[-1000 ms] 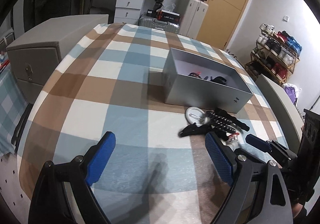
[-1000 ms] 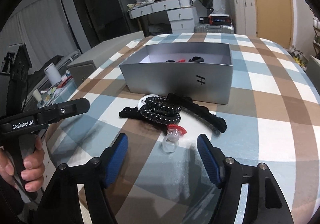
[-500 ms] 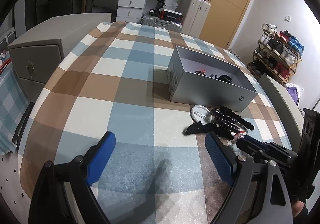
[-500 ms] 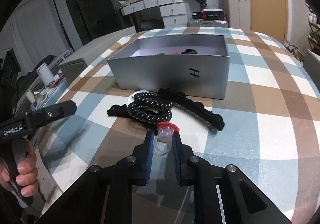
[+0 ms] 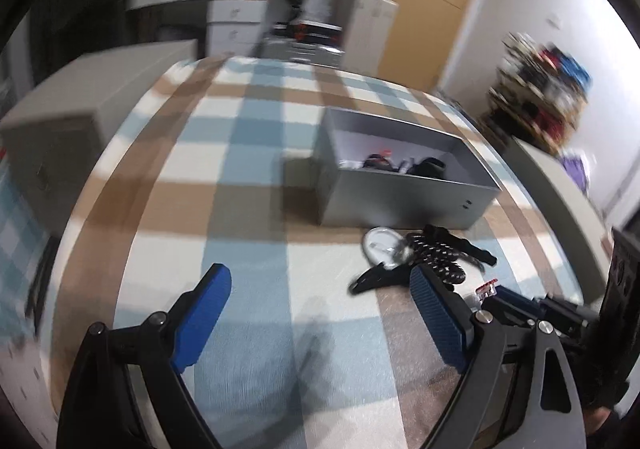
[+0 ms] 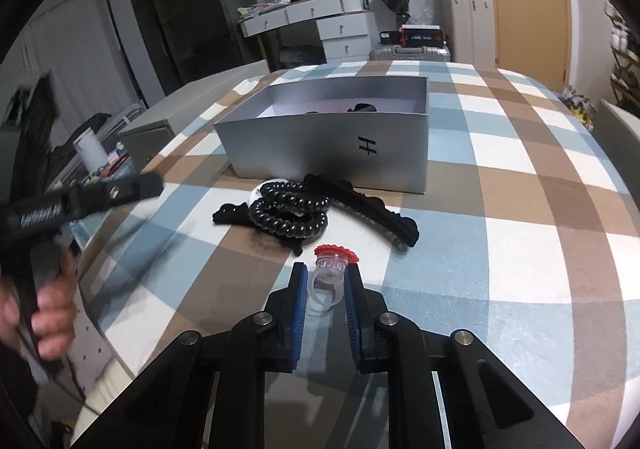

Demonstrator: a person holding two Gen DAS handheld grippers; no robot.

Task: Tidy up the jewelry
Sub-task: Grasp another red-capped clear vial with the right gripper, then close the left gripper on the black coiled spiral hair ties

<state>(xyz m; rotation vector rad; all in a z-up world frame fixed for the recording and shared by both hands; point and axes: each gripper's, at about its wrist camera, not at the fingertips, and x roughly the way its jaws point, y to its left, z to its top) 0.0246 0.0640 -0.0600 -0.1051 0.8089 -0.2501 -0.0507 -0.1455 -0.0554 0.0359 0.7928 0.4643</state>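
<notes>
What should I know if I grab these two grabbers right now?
Right gripper: jaws have just closed on the clear ring with the red top, still on the cloth.
Left gripper: open, holding nothing.
Box: already holds a few dark and red pieces.
Left outside, in front of the box: coil tie, long black clip, a white round piece.
Next: probably lift the ring into the box, then the rest.
</notes>
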